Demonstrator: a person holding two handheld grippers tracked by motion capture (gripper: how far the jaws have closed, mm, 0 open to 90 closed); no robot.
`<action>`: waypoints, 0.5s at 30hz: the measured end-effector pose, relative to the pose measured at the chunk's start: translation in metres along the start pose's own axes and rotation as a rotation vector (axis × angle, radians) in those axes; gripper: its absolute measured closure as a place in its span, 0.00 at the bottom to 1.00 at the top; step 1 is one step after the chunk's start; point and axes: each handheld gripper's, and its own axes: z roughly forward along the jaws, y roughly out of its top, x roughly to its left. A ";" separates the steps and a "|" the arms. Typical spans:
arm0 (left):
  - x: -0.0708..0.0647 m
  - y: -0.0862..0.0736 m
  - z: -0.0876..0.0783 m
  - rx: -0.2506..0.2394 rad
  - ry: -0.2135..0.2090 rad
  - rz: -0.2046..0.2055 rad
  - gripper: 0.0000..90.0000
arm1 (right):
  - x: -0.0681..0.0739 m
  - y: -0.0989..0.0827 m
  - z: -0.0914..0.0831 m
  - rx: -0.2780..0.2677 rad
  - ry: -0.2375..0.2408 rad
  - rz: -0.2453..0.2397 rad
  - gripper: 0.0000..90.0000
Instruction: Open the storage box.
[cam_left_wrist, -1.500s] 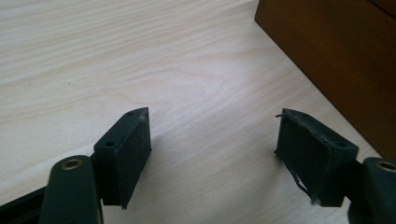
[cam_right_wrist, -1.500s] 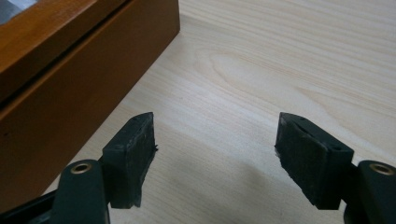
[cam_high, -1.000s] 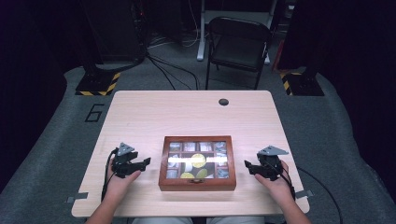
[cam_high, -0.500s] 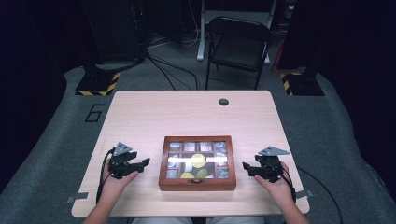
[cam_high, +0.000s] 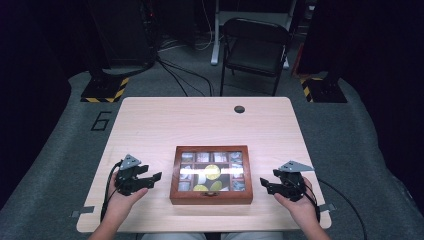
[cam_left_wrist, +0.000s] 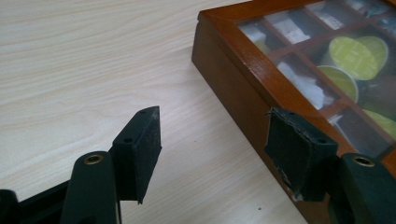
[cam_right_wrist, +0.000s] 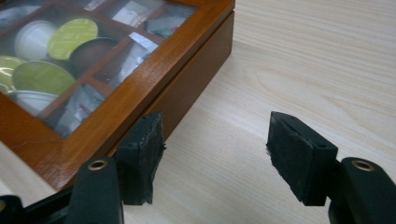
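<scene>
High view: both hand-held grippers (cam_high: 155, 177) (cam_high: 265, 186) (jaws apart, empty) have risen beside the wooden box (cam_high: 210, 197).

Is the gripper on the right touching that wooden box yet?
Apart. In the high view, bare table shows between the right gripper and the wooden box; nothing lies between its open fingers.

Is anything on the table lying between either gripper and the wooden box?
Nothing visible does. Bare table lies between the left gripper and the wooden box, and between the right gripper and the box's other side. Both grippers are open and hold nothing, jaws pointing at the box.
</scene>
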 end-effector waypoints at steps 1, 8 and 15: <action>-0.001 0.000 -0.001 -0.003 0.000 -0.002 0.39 | 0.001 0.000 -0.002 -0.002 0.008 0.005 0.40; -0.008 0.001 -0.007 -0.020 -0.025 0.009 0.40 | 0.008 -0.001 -0.009 -0.012 0.028 0.004 0.39; -0.016 0.000 -0.012 -0.013 -0.045 0.019 0.43 | 0.012 -0.003 -0.013 -0.021 0.030 0.003 0.39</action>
